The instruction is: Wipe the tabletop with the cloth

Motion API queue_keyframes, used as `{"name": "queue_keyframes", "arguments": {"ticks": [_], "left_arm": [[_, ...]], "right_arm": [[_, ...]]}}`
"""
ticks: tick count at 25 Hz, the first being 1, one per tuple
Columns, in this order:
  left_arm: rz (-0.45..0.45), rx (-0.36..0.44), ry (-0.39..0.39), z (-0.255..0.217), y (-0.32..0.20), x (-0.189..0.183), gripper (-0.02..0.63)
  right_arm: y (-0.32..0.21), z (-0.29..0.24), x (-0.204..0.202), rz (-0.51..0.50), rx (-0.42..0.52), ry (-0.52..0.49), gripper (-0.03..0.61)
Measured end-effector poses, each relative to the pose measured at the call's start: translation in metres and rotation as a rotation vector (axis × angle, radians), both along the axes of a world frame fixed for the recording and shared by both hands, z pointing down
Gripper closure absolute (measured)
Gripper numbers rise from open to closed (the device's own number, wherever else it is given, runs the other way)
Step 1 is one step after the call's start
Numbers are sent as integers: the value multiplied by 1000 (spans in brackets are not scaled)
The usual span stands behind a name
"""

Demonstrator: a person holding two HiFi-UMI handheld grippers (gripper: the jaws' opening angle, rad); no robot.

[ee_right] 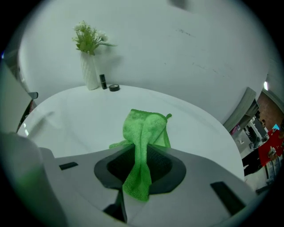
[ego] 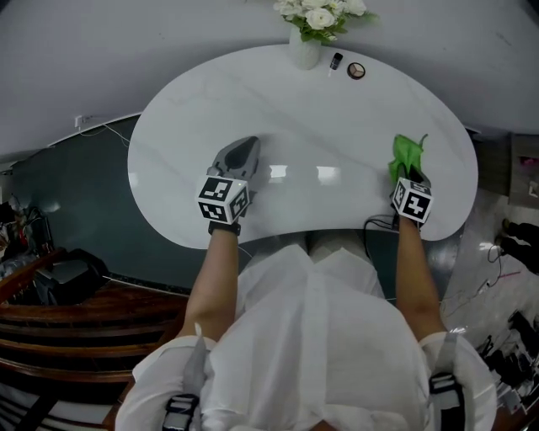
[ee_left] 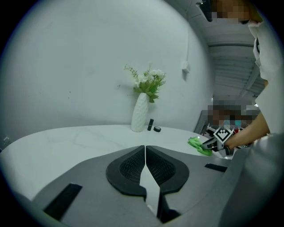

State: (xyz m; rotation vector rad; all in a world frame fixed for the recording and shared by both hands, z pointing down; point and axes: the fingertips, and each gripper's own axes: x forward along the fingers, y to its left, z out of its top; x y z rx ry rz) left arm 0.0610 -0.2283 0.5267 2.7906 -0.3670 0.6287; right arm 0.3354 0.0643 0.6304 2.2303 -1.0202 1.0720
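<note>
Head view, right gripper pinching green cloth on tabletop, left gripper jaws pressed together, empty, vase holding flowers

A bright green terry cloth shows between dark grey ribbed fingers; beyond them spreads the glossy white marbled counter.

White flower vase, black tube and round disc stand together.
</note>
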Motion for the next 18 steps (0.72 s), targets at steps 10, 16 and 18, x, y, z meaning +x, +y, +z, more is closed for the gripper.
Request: {"name": "queue_keyframes", "arguments": {"ticks": [10, 16, 18], "left_arm": [[36, 23, 6, -10, 24, -60, 594], [33, 32, 13, -13, 27, -89, 594], [33, 31, 17, -14, 29, -99, 594]], "right_arm": [[-111, -6, -128, -158, 87, -11, 509], [-154, -8, -204, -283, 126, -56, 509], [-159, -8, -231, -320, 130, -73, 509]]}}
